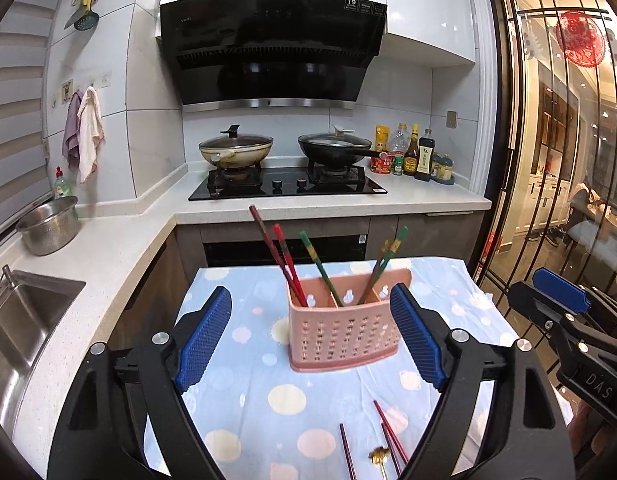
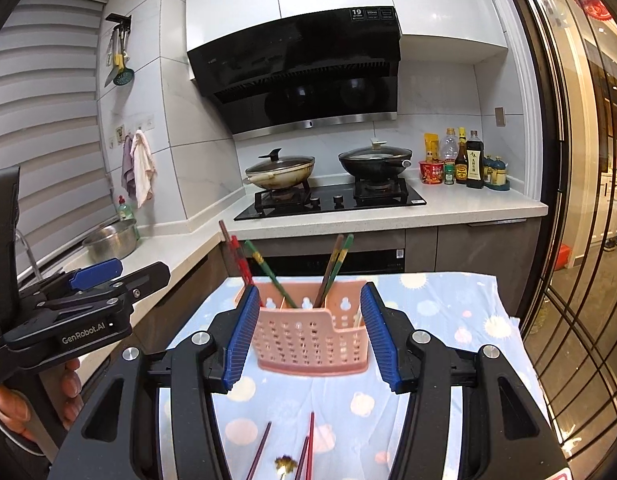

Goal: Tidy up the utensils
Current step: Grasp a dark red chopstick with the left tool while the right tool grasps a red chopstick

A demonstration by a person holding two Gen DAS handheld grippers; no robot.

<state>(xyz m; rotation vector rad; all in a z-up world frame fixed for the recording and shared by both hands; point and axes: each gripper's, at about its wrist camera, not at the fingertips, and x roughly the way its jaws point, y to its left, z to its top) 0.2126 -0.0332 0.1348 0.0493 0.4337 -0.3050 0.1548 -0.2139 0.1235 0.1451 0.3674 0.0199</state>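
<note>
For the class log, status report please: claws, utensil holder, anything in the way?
Both claws, left and right, open, empty. Pink holder upright on cloth, chopsticks inside. Loose chopsticks and gold utensil lie near. Nothing blocking.

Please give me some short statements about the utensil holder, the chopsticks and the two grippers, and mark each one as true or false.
1. The pink perforated plastic utensil holder stands on the blue dotted cloth. True.
2. The holder is empty. False: red chopsticks and green chopsticks stand in it.
3. The left gripper is open and holds nothing. True.
4. The right gripper clamps a chopstick. False: it is open and empty.
5. Dark red chopsticks lie on the cloth. True.
</note>
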